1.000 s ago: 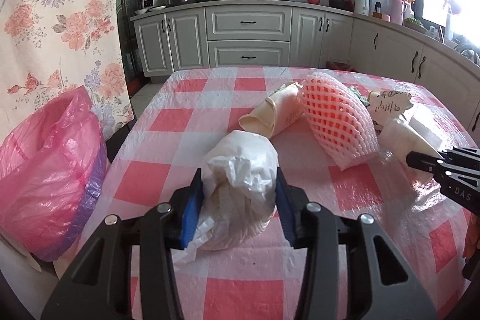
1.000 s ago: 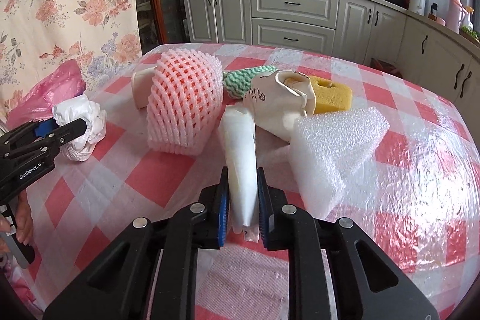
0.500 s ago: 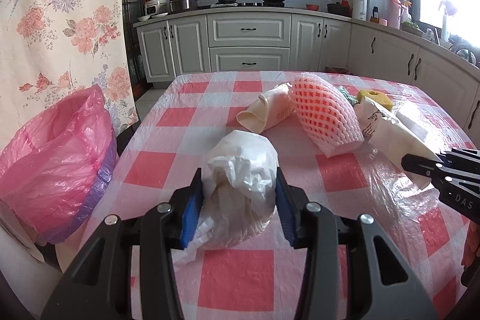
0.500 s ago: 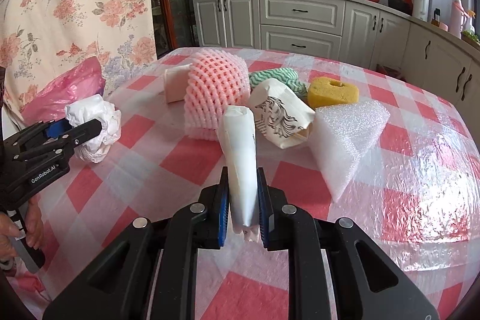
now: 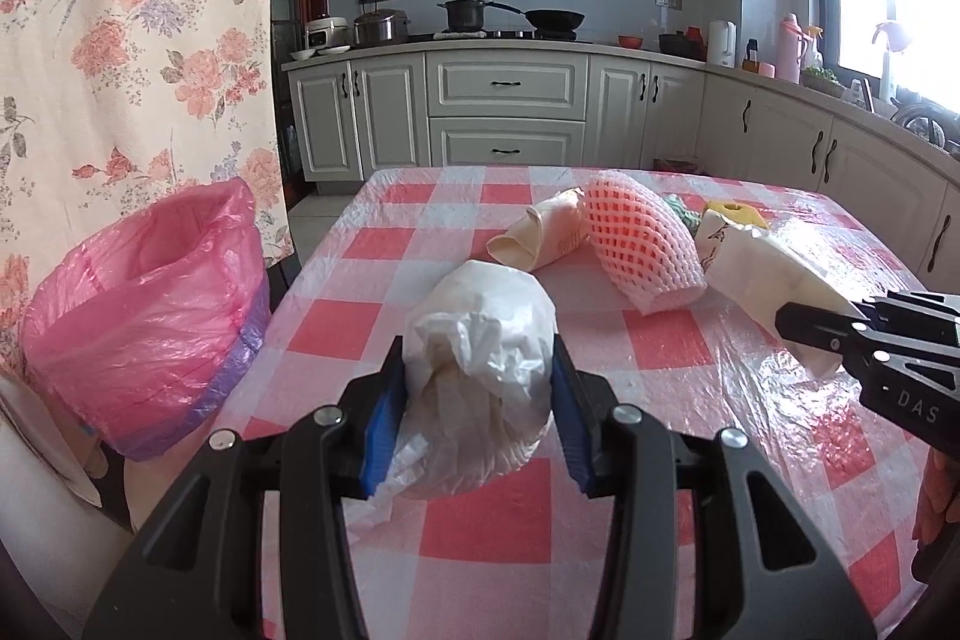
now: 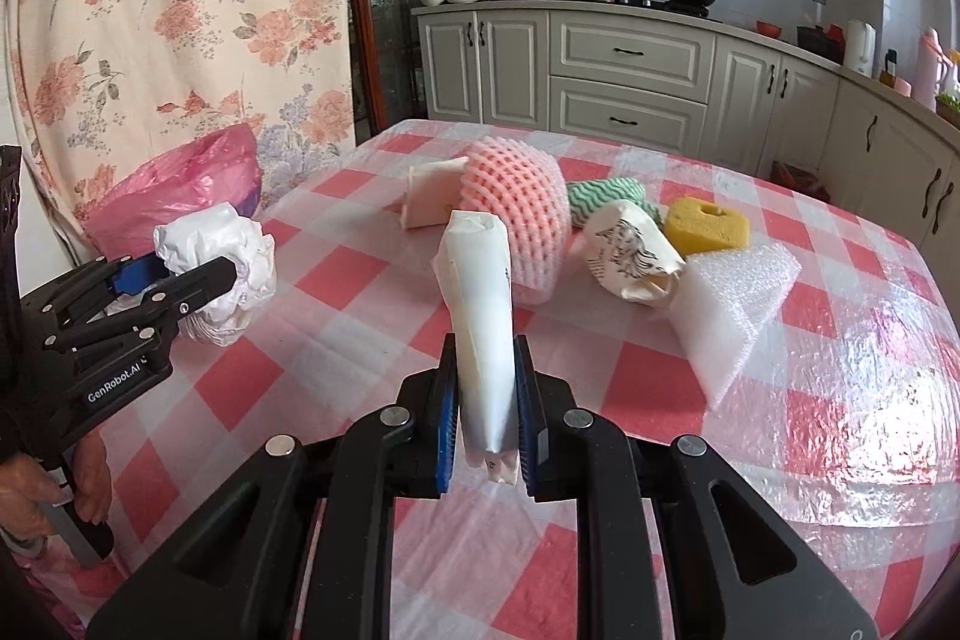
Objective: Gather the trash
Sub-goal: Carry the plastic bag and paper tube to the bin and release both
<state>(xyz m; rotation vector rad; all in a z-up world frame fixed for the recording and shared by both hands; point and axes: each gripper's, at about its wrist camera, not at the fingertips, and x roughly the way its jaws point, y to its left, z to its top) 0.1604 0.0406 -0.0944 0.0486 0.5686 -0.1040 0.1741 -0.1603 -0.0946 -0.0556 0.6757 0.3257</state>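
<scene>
While the left gripper (image 5: 477, 391) was clamped on a crumpled white bag (image 5: 480, 370) above the checked table's (image 5: 336, 328) left edge, the pink-lined bin (image 5: 144, 304) stood just beyond that edge, its mouth open. The right gripper (image 6: 485, 415) pinched a flattened white wrapper (image 6: 480, 316) over bare cloth, short of the foam net (image 6: 522, 214).

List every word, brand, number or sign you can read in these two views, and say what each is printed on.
"GenRobot.AI": white lettering on the black body of the left gripper, seen from the right wrist view.
"DAS": white letters on the black body of the right gripper, seen from the left wrist view; the rest is cut off by the picture's edge.
The crumpled paper cup carries a dark drawing; any lettering is too small to read.
The rolled beige paper shows faint marks, unreadable.
</scene>
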